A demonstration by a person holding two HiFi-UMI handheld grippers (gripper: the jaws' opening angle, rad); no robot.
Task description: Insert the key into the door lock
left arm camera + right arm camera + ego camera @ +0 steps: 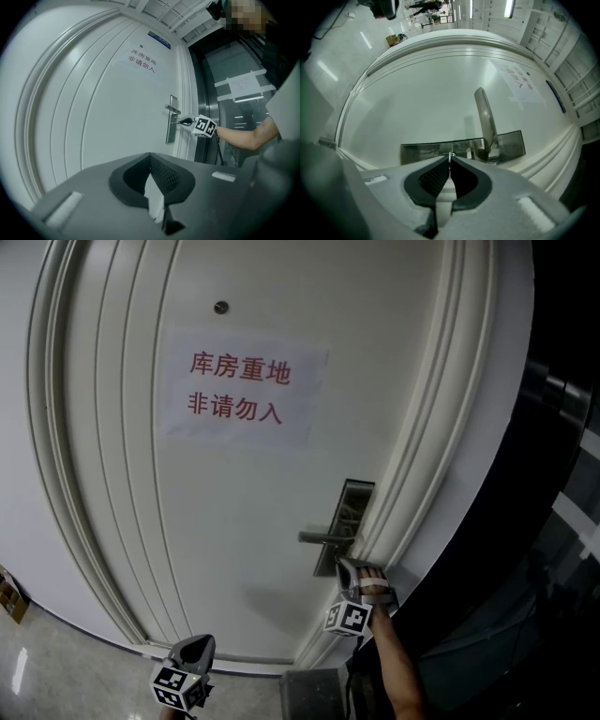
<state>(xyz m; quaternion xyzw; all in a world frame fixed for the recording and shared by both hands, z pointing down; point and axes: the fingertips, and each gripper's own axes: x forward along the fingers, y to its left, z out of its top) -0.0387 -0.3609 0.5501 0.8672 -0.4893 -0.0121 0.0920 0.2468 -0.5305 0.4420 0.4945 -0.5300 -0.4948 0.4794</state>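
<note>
A white door carries a metal lock plate with a lever handle. My right gripper is held level against the lower part of the plate. In the right gripper view it is shut on a small metal key, whose tip is at the lock plate beside the handle. From the left gripper view the key shows as a thin line between the right gripper and the plate. My left gripper hangs low, well away from the door, shut and empty.
A paper sign with red characters is taped on the door under a small round fitting. Ribbed door-frame moulding runs just right of the lock. Dark glass panels stand further right. A cardboard box sits on the floor at left.
</note>
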